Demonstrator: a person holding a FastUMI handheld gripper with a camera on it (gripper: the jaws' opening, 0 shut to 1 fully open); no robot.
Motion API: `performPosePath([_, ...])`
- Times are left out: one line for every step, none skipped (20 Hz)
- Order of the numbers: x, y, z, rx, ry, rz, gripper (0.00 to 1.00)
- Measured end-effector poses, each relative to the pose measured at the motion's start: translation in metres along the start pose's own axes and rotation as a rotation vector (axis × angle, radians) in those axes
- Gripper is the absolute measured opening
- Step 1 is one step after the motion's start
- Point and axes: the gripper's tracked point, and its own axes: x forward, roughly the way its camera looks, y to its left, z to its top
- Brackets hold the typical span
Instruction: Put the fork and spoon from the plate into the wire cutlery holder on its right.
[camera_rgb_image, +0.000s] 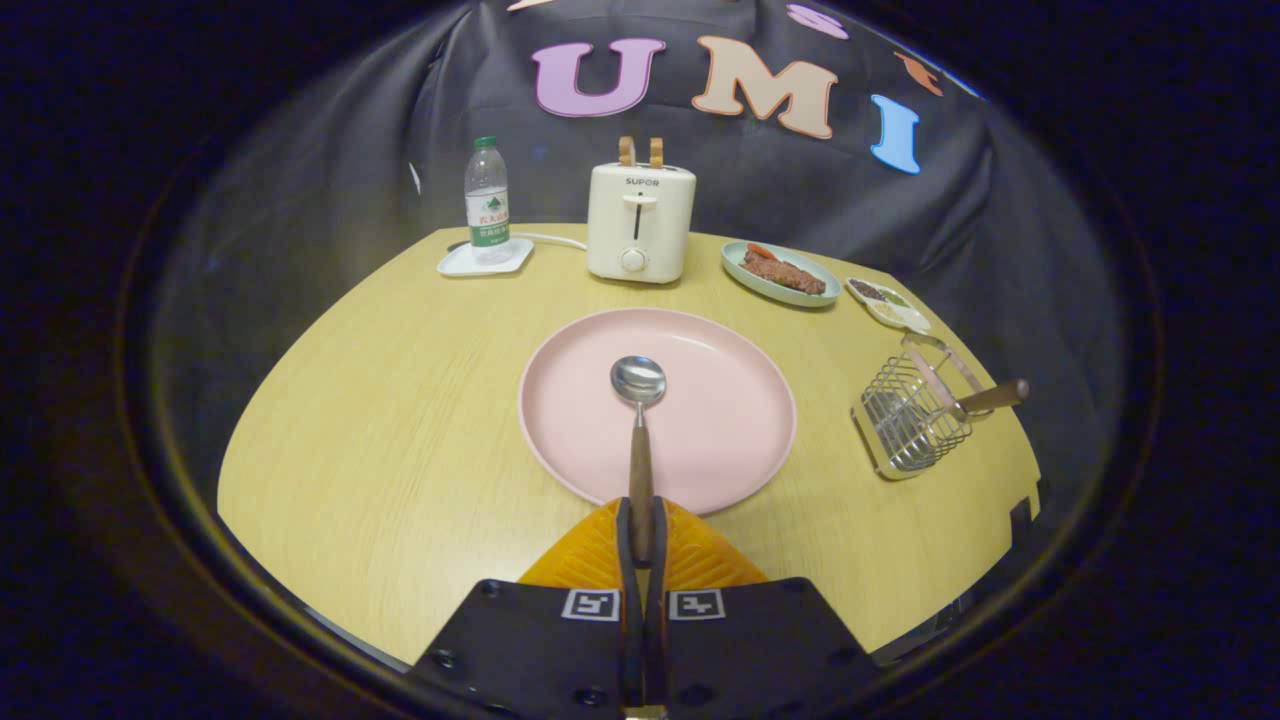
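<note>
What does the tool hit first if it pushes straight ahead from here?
The tool, shut on the spoon, points across the pink plate toward the toaster. Likely the toaster comes first, though height above the plate is unclear.

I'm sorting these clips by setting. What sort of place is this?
Likely a staged breakfast table in a recording booth: a toaster, a pink plate, and a spoon held in the gripper.

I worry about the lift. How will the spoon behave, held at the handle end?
The gripper is shut on the spoon. It looks stiff, so no sagging. The metal bowl is far from the fingers, so it may droop or pivot. The narrow, smooth handle could slip.
</note>
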Motion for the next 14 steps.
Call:
performPosePath([-0.002,0.0,0.001,-0.003,0.002,0.002,0.04])
performPosePath([-0.004,-0.001,0.003,-0.006,0.001,0.003,0.04])
performPosePath([-0.006,-0.002,0.007,-0.009,-0.004,0.002,0.04])
performPosePath([-0.008,-0.002,0.011,-0.014,-0.009,0.0,0.04])
performPosePath([-0.011,-0.003,0.014,-0.019,-0.015,0.0,0.04])
performPosePath([-0.014,-0.003,0.018,-0.026,-0.02,-0.001,0.04])
performPosePath([-0.015,-0.003,0.023,-0.036,-0.026,0.001,0.04])
performPosePath([-0.017,-0.002,0.027,-0.044,-0.032,0.005,0.04])
performPosePath([-0.017,-0.001,0.03,-0.053,-0.035,0.01,0.04])
performPosePath([-0.019,-0.001,0.034,-0.062,-0.038,0.012,0.04])
performPosePath([-0.021,-0.002,0.037,-0.068,-0.039,0.013,0.04])
performPosePath([-0.024,-0.004,0.041,-0.074,-0.039,0.01,0.04])
performPosePath([-0.025,-0.007,0.047,-0.077,-0.042,0.005,0.04])
performPosePath([-0.029,-0.011,0.053,-0.073,-0.045,-0.001,0.04])
